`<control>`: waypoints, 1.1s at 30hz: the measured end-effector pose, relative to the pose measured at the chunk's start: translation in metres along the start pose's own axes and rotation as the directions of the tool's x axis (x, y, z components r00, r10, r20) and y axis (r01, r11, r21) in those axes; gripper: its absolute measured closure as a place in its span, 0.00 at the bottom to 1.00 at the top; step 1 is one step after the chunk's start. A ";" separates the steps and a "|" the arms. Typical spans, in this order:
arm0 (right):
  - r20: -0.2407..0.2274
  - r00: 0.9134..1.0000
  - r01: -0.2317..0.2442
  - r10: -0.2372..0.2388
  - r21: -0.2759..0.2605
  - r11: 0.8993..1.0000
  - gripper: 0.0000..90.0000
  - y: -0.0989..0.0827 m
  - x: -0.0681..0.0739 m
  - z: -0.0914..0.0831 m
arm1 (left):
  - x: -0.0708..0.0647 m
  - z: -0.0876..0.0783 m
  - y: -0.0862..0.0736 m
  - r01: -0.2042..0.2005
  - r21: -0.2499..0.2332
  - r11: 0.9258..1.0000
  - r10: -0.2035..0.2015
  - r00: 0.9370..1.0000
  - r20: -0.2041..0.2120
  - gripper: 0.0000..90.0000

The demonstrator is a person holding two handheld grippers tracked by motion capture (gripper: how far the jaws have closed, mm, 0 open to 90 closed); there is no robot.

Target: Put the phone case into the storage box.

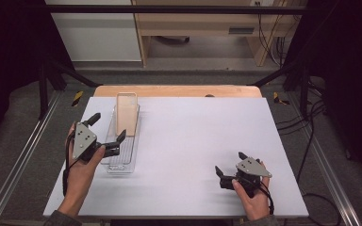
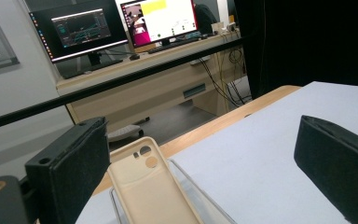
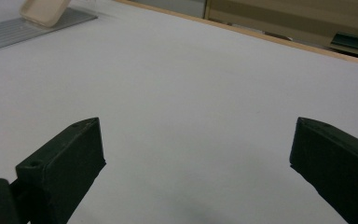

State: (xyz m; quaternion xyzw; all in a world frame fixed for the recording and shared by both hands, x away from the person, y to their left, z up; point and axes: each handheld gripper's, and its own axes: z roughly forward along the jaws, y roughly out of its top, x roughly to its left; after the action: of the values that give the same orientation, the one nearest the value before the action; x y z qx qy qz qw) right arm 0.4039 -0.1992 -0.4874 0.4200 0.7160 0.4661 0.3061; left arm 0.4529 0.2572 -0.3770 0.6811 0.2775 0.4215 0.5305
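Note:
A beige phone case (image 1: 126, 114) leans upright in the far end of a clear plastic tray (image 1: 122, 162) on the left of the table. My left gripper (image 1: 108, 127) hovers open at the tray's left side, one jaw over the tray, nothing held. In the left gripper view the phone case (image 2: 151, 191) stands close ahead between the open jaws, with the tray's clear rim (image 2: 196, 187) beside it. My right gripper (image 1: 230, 162) rests open and empty near the front right of the mat. The right gripper view shows the case (image 3: 44, 10) and the tray (image 3: 18, 29) far off at top left.
A light grey mat (image 1: 193, 132) covers the table, with a wooden edge (image 1: 179, 90) along the far side. Black frame bars and cables (image 1: 306, 117) flank the table. A desk with monitors (image 2: 121, 23) stands beyond.

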 end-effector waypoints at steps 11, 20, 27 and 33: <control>0.001 1.000 -0.020 0.020 -0.003 1.000 0.04 -0.002 -0.004 0.001 | 0.008 -0.007 0.000 0.011 0.015 1.000 -0.011 1.000 0.007 0.03; 0.016 1.000 -0.017 0.017 -0.015 1.000 0.02 -0.001 -0.003 -0.003 | 0.016 -0.026 0.002 0.041 0.020 0.999 -0.041 0.999 0.006 0.03; 0.003 1.000 0.008 -0.008 -0.007 1.000 0.03 0.000 0.001 -0.001 | 0.018 -0.039 0.001 0.059 -0.007 0.998 -0.059 0.998 0.007 0.03; 0.007 1.000 0.007 -0.007 -0.008 1.000 0.03 0.000 0.000 -0.002 | 0.019 -0.051 0.002 0.082 -0.038 0.996 -0.082 0.997 0.011 0.03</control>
State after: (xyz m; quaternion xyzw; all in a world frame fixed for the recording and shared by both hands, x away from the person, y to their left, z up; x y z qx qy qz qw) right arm 0.4022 -0.1996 -0.4866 0.4177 0.7145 0.4665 0.3120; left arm 0.4180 0.2977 -0.3659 0.6608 0.2946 0.4015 0.5615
